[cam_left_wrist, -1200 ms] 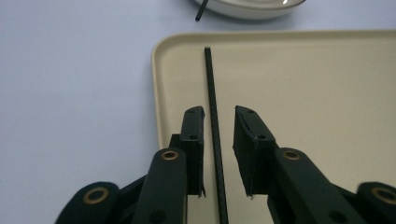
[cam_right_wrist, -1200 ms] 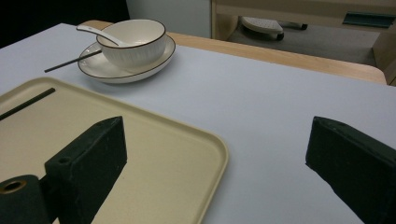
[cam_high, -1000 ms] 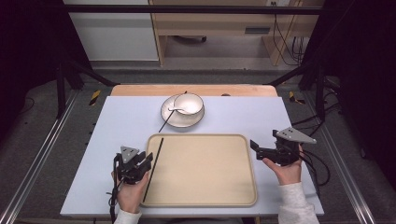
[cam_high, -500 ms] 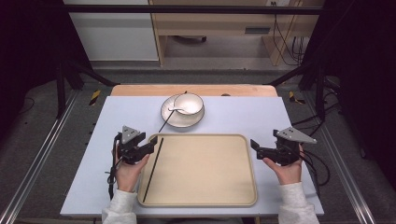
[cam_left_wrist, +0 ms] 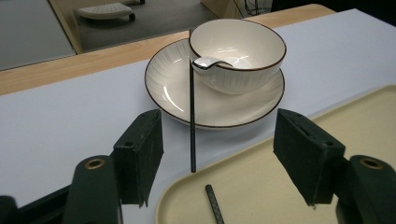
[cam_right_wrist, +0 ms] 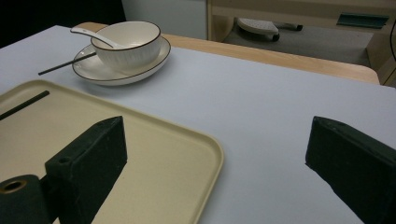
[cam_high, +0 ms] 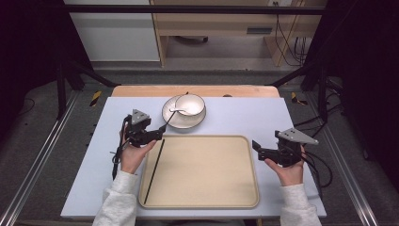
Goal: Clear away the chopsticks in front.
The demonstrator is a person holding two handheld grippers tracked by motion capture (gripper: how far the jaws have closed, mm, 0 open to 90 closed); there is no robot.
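Note:
A white bowl [cam_high: 190, 104] with a white spoon [cam_high: 175, 110] in it sits on a white plate [cam_high: 182, 121] behind a beige tray [cam_high: 202, 188]. One black chopstick [cam_high: 168, 117] leans on the plate's rim, its near end down on the table. A second chopstick [cam_high: 154, 169] lies along the tray's left side. My left gripper [cam_high: 159, 135] is open at the tray's far left corner. In the left gripper view the leaning chopstick [cam_left_wrist: 192, 121] runs between the jaws, untouched. My right gripper [cam_high: 258, 149] is open at the tray's right edge, holding nothing.
The pale blue table top [cam_high: 244, 115] has a wooden strip [cam_high: 197, 91] at its far edge. In the right gripper view the tray's corner [cam_right_wrist: 205, 154] lies between the jaws, with bare table [cam_right_wrist: 261, 107] beyond.
My left gripper has moved away from the person along the tray's left edge, up to the plate and the leaning chopstick. The right gripper has barely shifted.

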